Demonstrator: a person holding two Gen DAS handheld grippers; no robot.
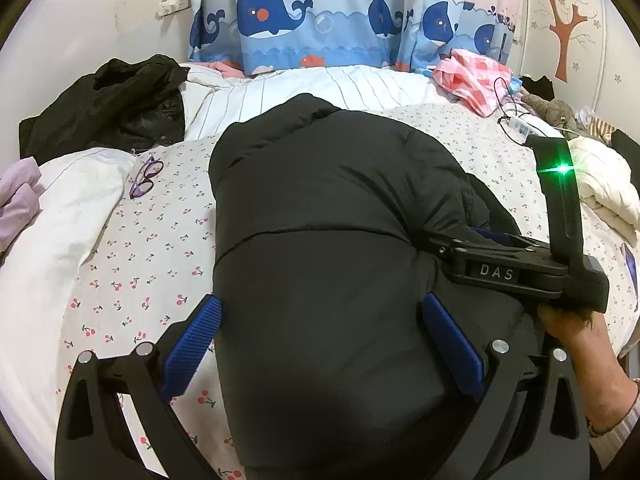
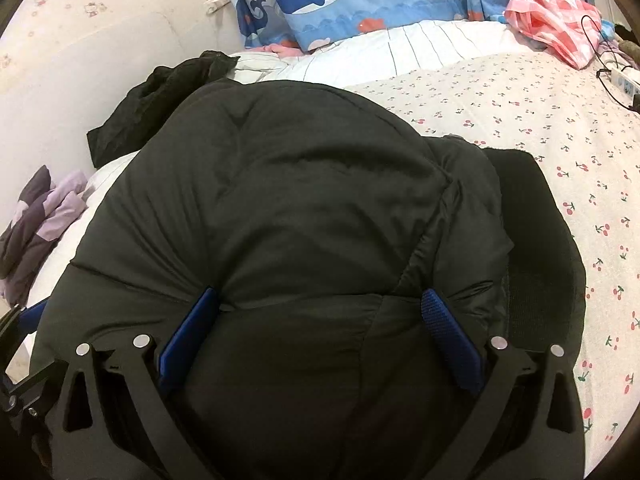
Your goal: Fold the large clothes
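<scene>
We had the black puffer jacket (image 1: pixel 328 216) lying on the bed (image 1: pixel 132 264), bunched into a thick folded bundle on the cherry-print sheet. Our left claw (image 1: pixel 320 344) stood spread wide, one blue pad off the jacket's left edge over the sheet and the other pressed against the padding, gripping nothing. Our right claw (image 2: pixel 320 340) straddled a bulge of the same jacket with its pads (image 2: pixel 448 340) sunk into the fabric, though we could not tell whether it truly pinched. In the left view that claw sat against the bundle's right side. We judged the fold well along, at the pressing or tidying step. The next move called for flattening the puffy bulk and squaring its edges.
</scene>
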